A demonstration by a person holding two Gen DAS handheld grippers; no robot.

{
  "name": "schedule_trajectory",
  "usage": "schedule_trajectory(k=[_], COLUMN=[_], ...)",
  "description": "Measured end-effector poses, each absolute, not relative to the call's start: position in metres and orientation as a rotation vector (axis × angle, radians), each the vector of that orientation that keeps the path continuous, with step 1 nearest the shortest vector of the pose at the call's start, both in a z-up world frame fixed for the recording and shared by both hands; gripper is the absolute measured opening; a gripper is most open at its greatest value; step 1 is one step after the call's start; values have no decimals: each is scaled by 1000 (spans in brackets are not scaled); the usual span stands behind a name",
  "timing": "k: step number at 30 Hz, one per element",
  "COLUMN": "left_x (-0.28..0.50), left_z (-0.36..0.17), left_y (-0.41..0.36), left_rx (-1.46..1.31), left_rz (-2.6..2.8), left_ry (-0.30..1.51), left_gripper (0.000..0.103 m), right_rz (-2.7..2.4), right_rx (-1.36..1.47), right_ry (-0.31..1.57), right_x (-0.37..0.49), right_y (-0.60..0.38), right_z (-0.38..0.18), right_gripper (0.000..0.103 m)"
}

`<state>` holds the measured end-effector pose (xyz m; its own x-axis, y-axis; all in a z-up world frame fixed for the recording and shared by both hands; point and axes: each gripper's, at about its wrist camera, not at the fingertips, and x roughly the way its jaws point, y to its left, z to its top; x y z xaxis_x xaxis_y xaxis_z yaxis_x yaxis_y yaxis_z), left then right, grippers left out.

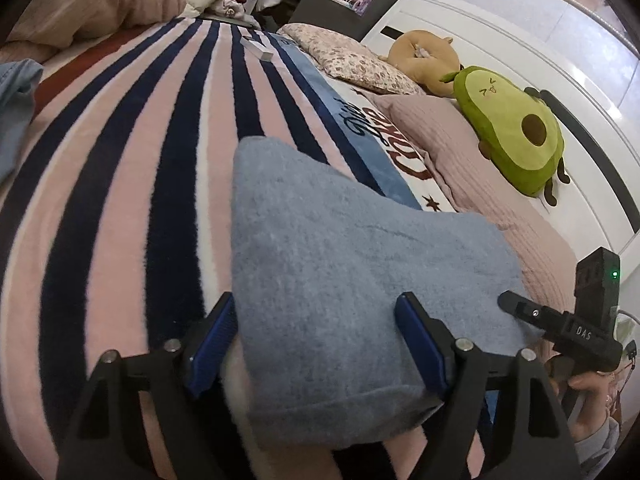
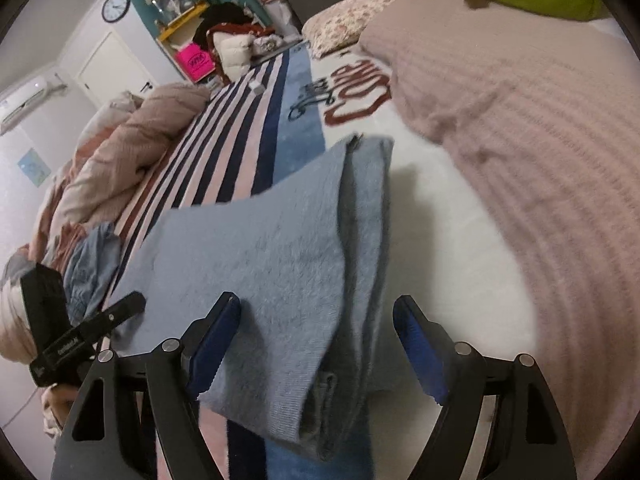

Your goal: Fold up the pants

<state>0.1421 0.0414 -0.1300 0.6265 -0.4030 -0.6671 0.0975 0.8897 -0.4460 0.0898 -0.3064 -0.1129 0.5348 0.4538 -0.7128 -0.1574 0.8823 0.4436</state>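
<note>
Left wrist view shows the left gripper spread wide around the folded blue pants on the striped blanket; the right gripper likewise gapes, straddling the pants' layered edge.

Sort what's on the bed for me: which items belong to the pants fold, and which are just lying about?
Job:
- blue fleece pants, folded in layers
- left gripper, open around one end
- right gripper, open around the other end

Lying about:
- avocado plush
- floral pillow
- pink pillow
- striped blanket
- crumpled denim garment
</note>
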Motion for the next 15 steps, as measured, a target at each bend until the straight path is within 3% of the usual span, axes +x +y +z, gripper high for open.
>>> schedule_trajectory(k=[4,8,11,12,15], left_x=[141,138,133,130,122], left_z=[-132,-129,-123,-118,-106], left_y=[40,34,29,26,24], left_rx=[-396,-359,-323,-304,-289], left_rz=[-307,-296,-278,-271,-270], left_ry=[858,848,828,817,793], left_gripper=[66,57,43,36,31], right_rz=[378,385,387,388,396], right_rx=[358,330,309,299,285], right_ry=[937,927,906,897,869], right_x=[88,83,77,74,64], right_y=[-306,-302,-299,-298,-295], right_z=[-121,-117,-112,-110,-101], right_gripper=[73,57,40,37,33])
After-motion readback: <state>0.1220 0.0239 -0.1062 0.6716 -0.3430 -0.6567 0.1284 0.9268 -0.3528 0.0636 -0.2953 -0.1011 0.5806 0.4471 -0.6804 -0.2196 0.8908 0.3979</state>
